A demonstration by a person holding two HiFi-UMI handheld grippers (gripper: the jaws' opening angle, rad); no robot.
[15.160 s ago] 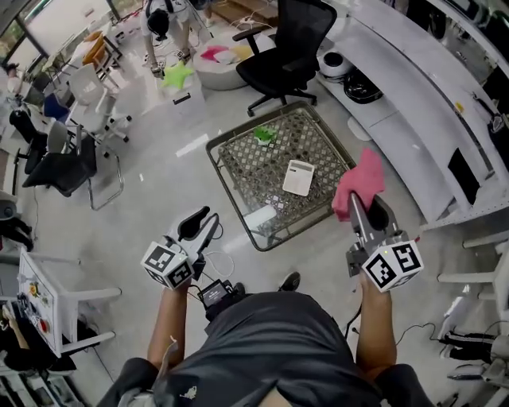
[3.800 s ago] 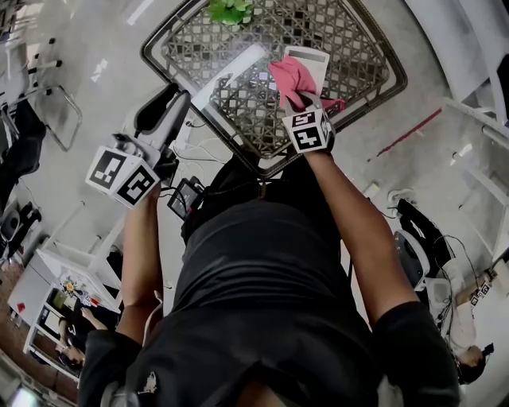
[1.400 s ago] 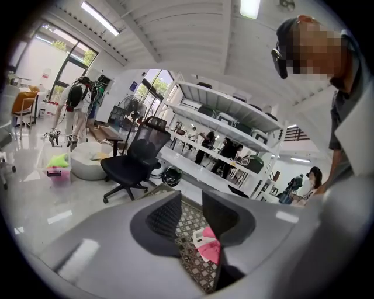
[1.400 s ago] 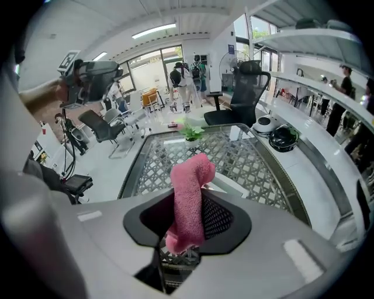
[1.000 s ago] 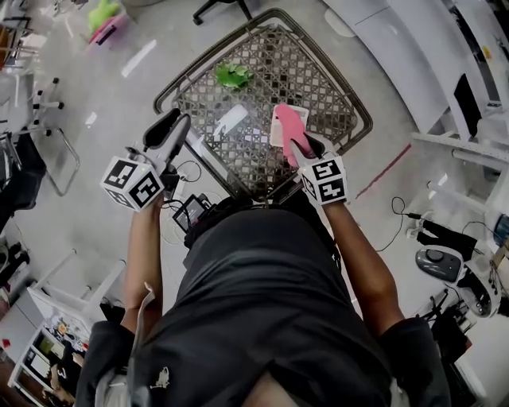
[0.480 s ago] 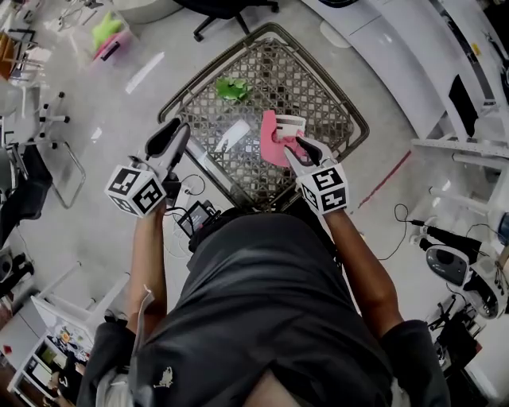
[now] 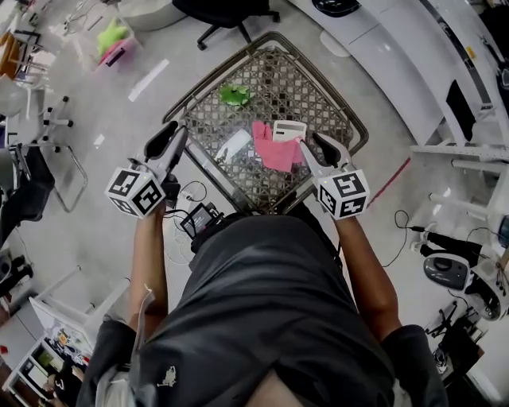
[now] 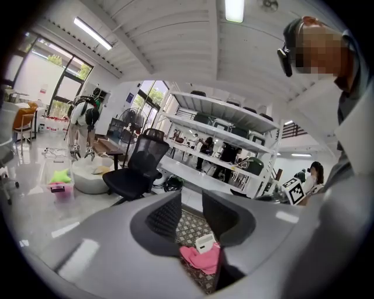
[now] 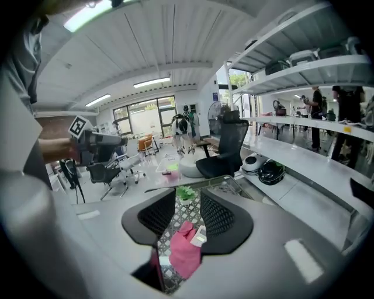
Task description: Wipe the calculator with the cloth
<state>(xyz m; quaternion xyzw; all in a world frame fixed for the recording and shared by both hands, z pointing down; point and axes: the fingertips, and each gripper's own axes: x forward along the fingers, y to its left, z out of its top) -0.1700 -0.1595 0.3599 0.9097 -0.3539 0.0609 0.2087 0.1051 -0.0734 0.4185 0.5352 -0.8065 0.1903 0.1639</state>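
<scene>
The pink cloth (image 7: 274, 149) lies crumpled on the lattice table (image 7: 351, 113), touching the near-left side of the white calculator (image 7: 289, 129). My right gripper (image 7: 308, 140) hovers just right of the cloth, open and empty. In the right gripper view, the cloth (image 9: 184, 252) and calculator (image 9: 200, 235) show through the gap of that gripper (image 9: 191, 201). My left gripper (image 7: 176, 129) hangs over the table's left edge, open and empty. Its own view (image 8: 191, 204) looks across at the cloth (image 8: 201, 258) and calculator (image 8: 204, 242).
A green plant-like item (image 7: 234, 94) sits at the table's far side and a white sheet (image 7: 235, 145) left of the cloth. A black office chair (image 7: 227, 12) stands beyond the table; a long white desk (image 7: 398, 56) runs along the right. Cables lie on the floor near my feet.
The right gripper has let go of the cloth and drawn back to the right. The cloth now rests on the table against the calculator. The left gripper has barely moved.
</scene>
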